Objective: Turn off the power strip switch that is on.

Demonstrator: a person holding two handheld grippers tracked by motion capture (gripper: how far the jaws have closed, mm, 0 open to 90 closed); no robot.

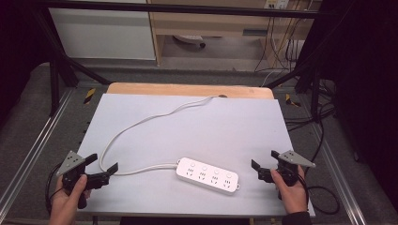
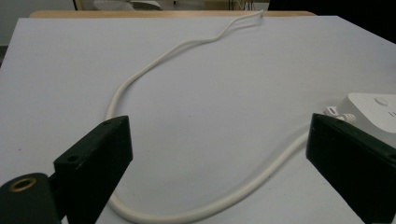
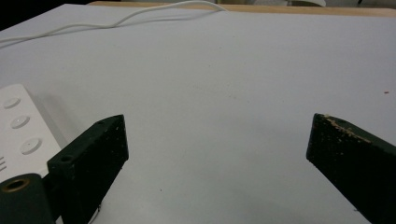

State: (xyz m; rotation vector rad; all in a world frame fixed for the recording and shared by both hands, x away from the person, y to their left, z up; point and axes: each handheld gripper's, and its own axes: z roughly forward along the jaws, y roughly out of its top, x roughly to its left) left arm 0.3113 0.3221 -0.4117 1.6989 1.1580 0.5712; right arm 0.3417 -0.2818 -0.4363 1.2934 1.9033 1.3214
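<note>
— Nearest to the camera, what do you see at the near edge?

— Two hands come in from the bottom of the high view. Each one holds a pair of black tongs. They rest over the large pale grey sheet point(image 1: 197, 122) that covers the table. This sheet is the biggest thing, and a strip of the wooden tabletop point(image 1: 187, 89) shows behind its far edge.

— And what lies on the sheet?

— One white power strip point(image 1: 207, 175) with four sockets and four round buttons. It lies flat in the near half, a little right of the middle, between the two hands and well apart from both. Its long white cable point(image 1: 141, 124) leaves the left end of the strip, curves toward the left hand, then bends back and runs to the far edge of the sheet.

— How do the tongs stand?

— The left gripper point(image 1: 104, 161) is at the near left. Its jaws are spread wide and nothing is between them. In the left gripper view the cable loop passes on the sheet under and between the jaws, but they do not touch it. The right gripper point(image 1: 263, 161) is at the near right, also released, with bare sheet between the jaws. In the right gripper view the strip's end lies just beside one jaw.
</note>
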